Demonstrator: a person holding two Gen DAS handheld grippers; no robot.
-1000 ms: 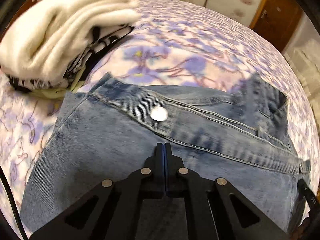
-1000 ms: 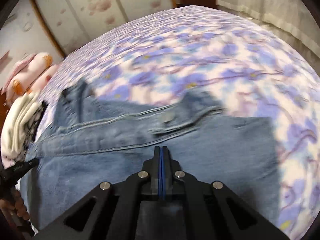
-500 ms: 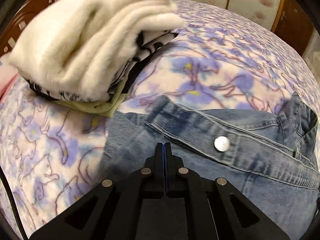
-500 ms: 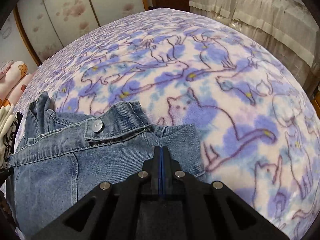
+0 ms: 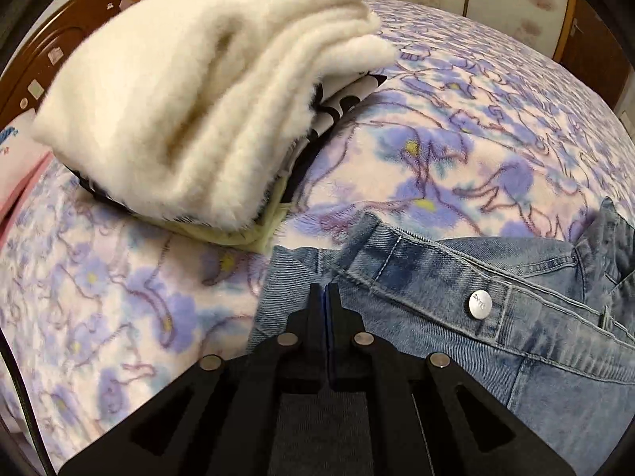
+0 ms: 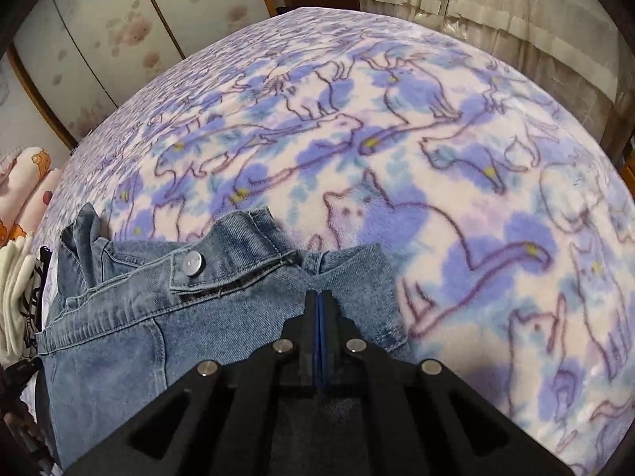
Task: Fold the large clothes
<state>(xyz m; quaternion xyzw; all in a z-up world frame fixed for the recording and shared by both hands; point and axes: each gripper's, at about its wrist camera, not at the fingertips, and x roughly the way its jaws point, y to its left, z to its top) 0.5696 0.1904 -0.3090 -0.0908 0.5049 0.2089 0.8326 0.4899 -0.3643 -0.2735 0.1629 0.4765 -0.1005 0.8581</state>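
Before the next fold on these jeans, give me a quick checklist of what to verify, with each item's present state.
1. Left gripper shut: ok.
2. Right gripper shut: ok.
3. Denim actually pinched by either: cannot tell.
4. Jeans waistband flat: not ok, far corner stands up.
5. Stack under the white fleece clear of the jeans: not ok, its bottom yellow layer meets the denim's edge.
6. Blanket beyond the jeans free for folding: ok.
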